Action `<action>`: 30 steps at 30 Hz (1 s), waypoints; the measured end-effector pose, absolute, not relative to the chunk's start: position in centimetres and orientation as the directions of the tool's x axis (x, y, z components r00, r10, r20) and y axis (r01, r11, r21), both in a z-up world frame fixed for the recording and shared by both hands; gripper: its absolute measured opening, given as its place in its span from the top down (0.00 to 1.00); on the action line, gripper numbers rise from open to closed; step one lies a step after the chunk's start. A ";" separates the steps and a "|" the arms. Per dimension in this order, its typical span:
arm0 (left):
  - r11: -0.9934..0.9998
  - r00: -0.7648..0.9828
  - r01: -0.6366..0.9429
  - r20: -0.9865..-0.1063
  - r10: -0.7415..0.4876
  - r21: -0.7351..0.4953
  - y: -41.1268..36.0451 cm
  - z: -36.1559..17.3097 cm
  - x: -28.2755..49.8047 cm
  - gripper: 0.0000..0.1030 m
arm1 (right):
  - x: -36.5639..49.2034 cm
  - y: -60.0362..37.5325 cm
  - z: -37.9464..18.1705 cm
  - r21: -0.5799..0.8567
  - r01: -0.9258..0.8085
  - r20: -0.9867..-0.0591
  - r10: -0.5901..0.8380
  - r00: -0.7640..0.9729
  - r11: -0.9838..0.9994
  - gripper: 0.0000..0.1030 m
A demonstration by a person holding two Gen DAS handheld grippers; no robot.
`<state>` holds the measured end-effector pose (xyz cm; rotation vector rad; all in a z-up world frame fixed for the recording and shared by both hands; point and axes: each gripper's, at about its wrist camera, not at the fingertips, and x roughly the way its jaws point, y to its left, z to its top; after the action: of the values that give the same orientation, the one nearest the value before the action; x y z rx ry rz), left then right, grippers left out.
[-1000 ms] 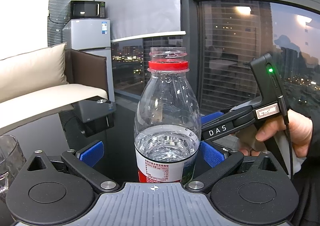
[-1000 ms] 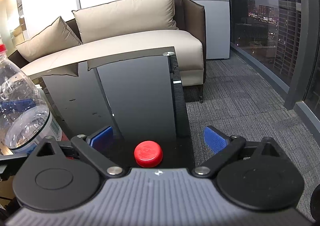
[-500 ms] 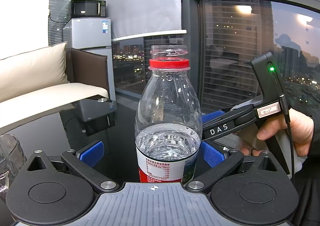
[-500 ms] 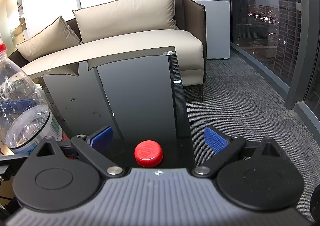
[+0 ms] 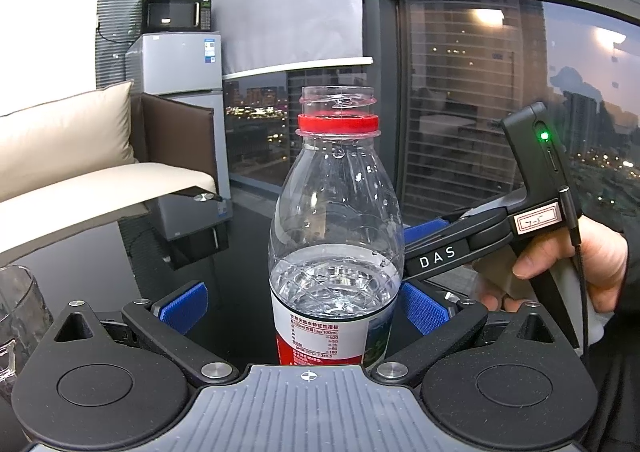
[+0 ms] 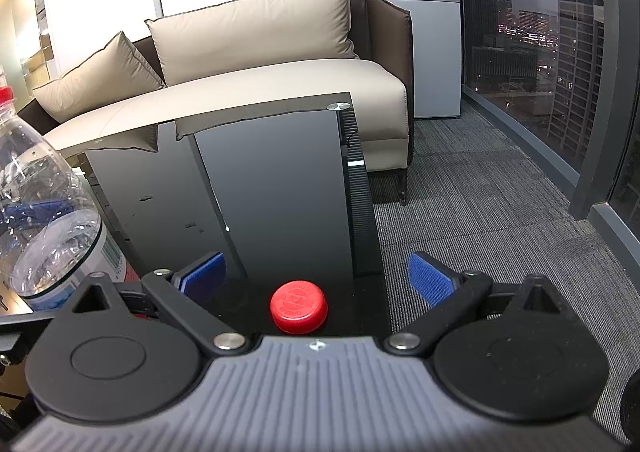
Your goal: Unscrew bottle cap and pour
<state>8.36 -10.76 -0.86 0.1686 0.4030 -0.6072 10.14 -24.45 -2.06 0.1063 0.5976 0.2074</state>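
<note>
A clear plastic water bottle (image 5: 336, 252), uncapped, with a red neck ring and about half full, stands upright on the black glass table (image 6: 288, 180). My left gripper (image 5: 302, 306) is open around its lower body; the right blue pad is near the bottle wall and the left pad stands apart. The red cap (image 6: 299, 307) lies flat on the table between the spread fingers of my right gripper (image 6: 316, 276), which is open and touches nothing. The bottle (image 6: 44, 220) also shows at the left edge of the right wrist view.
A clear drinking glass (image 5: 16, 312) stands at the far left. A person's hand (image 5: 600, 264) holds the right gripper's handle beside the bottle. Behind are a beige sofa (image 6: 260, 64), a grey fridge (image 6: 416, 32) and dark windows; the table edge drops to grey carpet (image 6: 480, 220) on the right.
The left wrist view has drifted slightly, so the bottle sits a little higher in frame. Both grippers stay open and the cap has not moved.
</note>
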 end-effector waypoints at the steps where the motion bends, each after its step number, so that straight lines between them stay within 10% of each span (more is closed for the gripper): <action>1: 0.810 0.746 0.585 -0.416 -0.520 0.038 -10.8 -0.9 8.3 0.01 | 10.1 -24.5 -2.1 0.159 -0.163 -0.547 0.224 0.807 0.974 0.03; 30: 0.812 0.757 0.581 -0.404 -0.514 0.056 -11.1 -1.0 7.1 0.01 | 10.4 -24.6 -1.8 0.160 -0.163 -0.549 0.225 0.805 0.973 0.03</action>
<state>7.13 -11.08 -0.98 0.1823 0.3861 -0.6001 10.43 -24.58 -1.77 0.1073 0.6009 0.2085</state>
